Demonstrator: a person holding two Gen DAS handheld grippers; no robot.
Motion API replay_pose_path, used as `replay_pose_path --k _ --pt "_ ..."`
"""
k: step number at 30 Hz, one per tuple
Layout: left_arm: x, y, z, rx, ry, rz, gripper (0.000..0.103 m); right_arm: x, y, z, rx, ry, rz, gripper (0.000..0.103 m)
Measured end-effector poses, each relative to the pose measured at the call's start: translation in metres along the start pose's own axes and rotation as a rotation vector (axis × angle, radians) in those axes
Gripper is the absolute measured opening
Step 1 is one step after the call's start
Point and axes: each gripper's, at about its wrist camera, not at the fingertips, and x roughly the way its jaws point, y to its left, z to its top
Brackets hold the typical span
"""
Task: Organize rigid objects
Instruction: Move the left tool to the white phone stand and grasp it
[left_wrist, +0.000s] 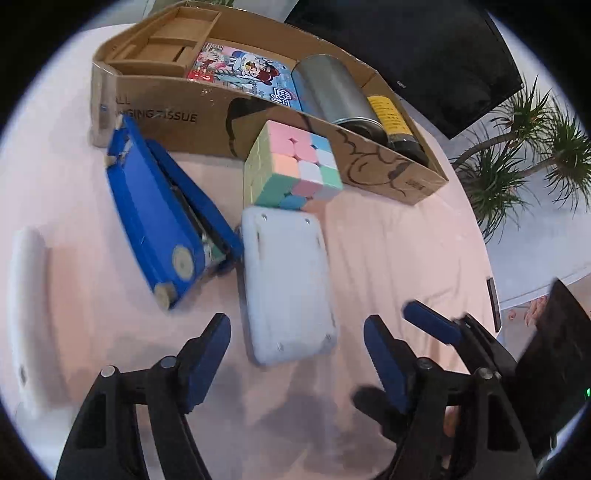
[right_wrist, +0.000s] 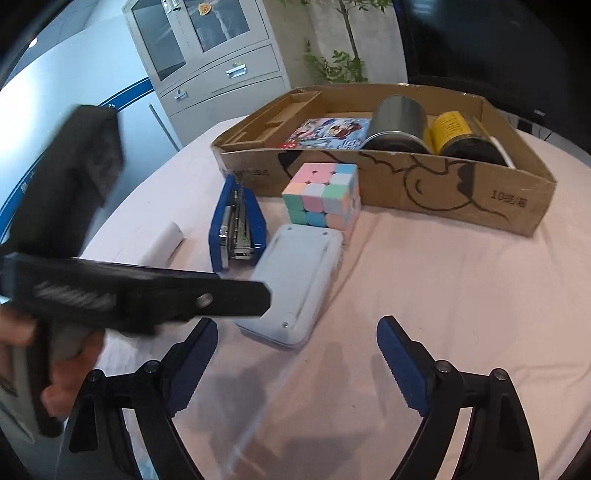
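A white flat device (left_wrist: 288, 284) lies face down on the pink cloth, also in the right wrist view (right_wrist: 295, 284). Behind it sits a pastel puzzle cube (left_wrist: 291, 166) (right_wrist: 323, 195), and to its left a blue stapler (left_wrist: 162, 214) (right_wrist: 238, 225). A white cylinder (left_wrist: 26, 310) (right_wrist: 164, 243) lies further left. My left gripper (left_wrist: 297, 354) is open and empty, just in front of the white device. My right gripper (right_wrist: 297, 354) is open and empty, near the device's front edge.
An open cardboard box (left_wrist: 207, 118) (right_wrist: 443, 192) at the back holds a cartoon-printed tin (left_wrist: 243, 74), a metal can (left_wrist: 332, 92) and a yellow-labelled jar (left_wrist: 391, 118). Black monitor and plants stand behind. The table edge curves at right.
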Motion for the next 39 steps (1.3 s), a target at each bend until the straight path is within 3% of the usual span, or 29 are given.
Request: replay_pose_path --k 1,3,7,9,11,13,16,21,25,26,27,28,30,34,37,39 --pt "0.003 0.003 0.001 -0.009 0.002 -0.005 0.072 0.0 -0.002 0.0 -0.01 -0.004 -0.009 0.088" --pt "0.014 0.01 0.004 -0.02 0.02 -0.039 0.054 -0.001 -0.004 0.002 -0.035 -0.017 -0.02 0.084" --pt "0.021 0.012 0.005 -0.017 0.019 -0.065 0.049 0.001 -0.001 0.008 -0.054 -0.025 0.005 0.081" --pt "0.021 0.017 0.005 -0.041 0.019 -0.089 0.032 0.009 0.004 0.015 -0.082 -0.026 0.017 0.078" --pt "0.017 0.017 0.004 -0.047 0.018 -0.132 0.026 0.02 0.007 0.019 -0.099 -0.013 0.045 0.073" --pt "0.017 0.011 0.005 -0.034 0.013 -0.166 0.026 0.036 0.006 0.023 -0.083 0.029 0.089 0.069" --pt "0.015 -0.006 0.008 -0.004 0.019 -0.219 0.026 0.035 0.0 0.022 -0.059 0.012 0.11 0.069" --pt "0.028 -0.063 0.016 0.096 0.072 -0.387 0.026 0.011 -0.037 0.009 0.081 -0.007 0.167 0.069" --pt "0.034 -0.085 0.022 0.141 0.05 -0.316 0.03 -0.01 -0.074 0.0 0.179 -0.033 0.105 0.069" --pt "0.033 -0.08 0.023 0.125 0.039 -0.29 0.039 -0.014 -0.082 0.0 0.195 -0.041 0.082 0.069" --pt "0.034 -0.074 0.023 0.107 0.03 -0.251 0.056 -0.018 -0.089 0.0 0.2 -0.045 0.055 0.069" --pt "0.034 -0.066 0.023 0.084 0.018 -0.201 0.062 -0.017 -0.091 0.001 0.198 -0.042 0.045 0.069" --pt "0.038 -0.052 0.022 0.046 0.025 -0.157 0.063 -0.005 -0.089 0.004 0.192 -0.001 0.011 0.069" --pt "0.052 -0.037 0.018 0.024 0.081 -0.19 0.063 0.02 -0.073 0.005 0.172 0.046 0.009 0.069" --pt "0.067 -0.035 0.016 0.001 0.127 -0.258 0.062 0.031 -0.048 0.007 0.094 0.037 -0.053 0.069" --pt "0.07 -0.038 0.013 0.01 0.142 -0.252 0.062 0.036 -0.038 0.006 0.047 0.026 -0.118 0.066"
